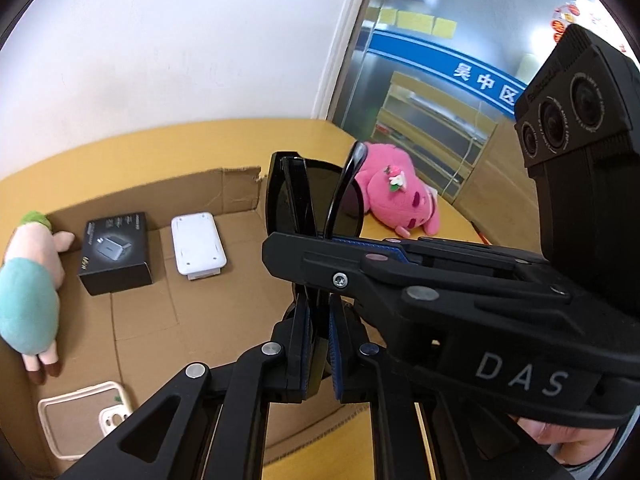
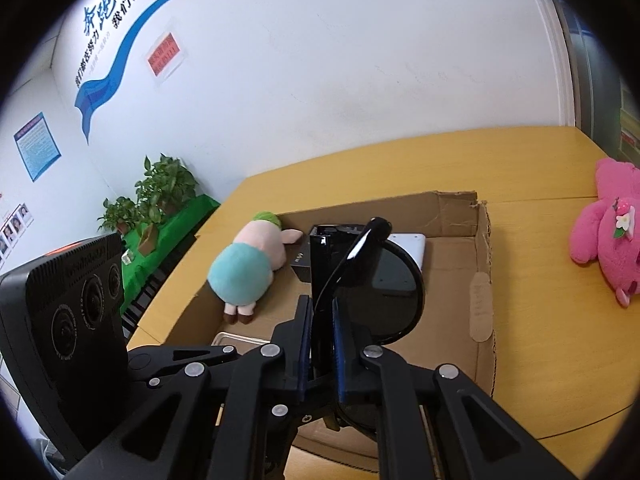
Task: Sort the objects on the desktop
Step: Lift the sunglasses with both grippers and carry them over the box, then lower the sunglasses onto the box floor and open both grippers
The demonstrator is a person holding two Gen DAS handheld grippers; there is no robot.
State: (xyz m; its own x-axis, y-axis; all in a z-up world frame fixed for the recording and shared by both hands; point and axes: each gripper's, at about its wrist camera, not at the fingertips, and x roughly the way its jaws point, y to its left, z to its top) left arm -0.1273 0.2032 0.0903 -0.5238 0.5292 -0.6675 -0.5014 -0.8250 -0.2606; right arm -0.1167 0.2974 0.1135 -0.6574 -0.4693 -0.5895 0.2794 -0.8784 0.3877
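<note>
You have the sunglasses (image 1: 316,204) pinched from both sides: glossy black plastic frame, dark rounded lenses, one curved temple arm sticking up. Your left gripper (image 1: 318,344) is clamped narrow on the frame, its blue ribbed pads (image 1: 334,344) pressing the shiny plastic, and your right gripper (image 2: 320,340) is closed just as tightly on the same pair (image 2: 384,280). The glasses hang above the open cardboard box (image 1: 232,188), over its plain corrugated floor.

Inside the box, a matte black carton (image 1: 116,252) with a printed product picture lies flat beside a smooth white rounded-rectangle device (image 1: 198,246), the two close but apart. A soft plush pig (image 1: 28,284) with a teal body, pale pink head and green cap lies along the box's left wall. Nearer you, a cream phone case (image 1: 80,416) lies with its camera cut-out showing. The box's far flap has a torn, ragged edge.

Outside the box, on the smooth yellow wooden table (image 2: 540,328), a fuzzy hot-pink plush toy (image 2: 608,236) lies on its side with a small flower trim on it.
</note>
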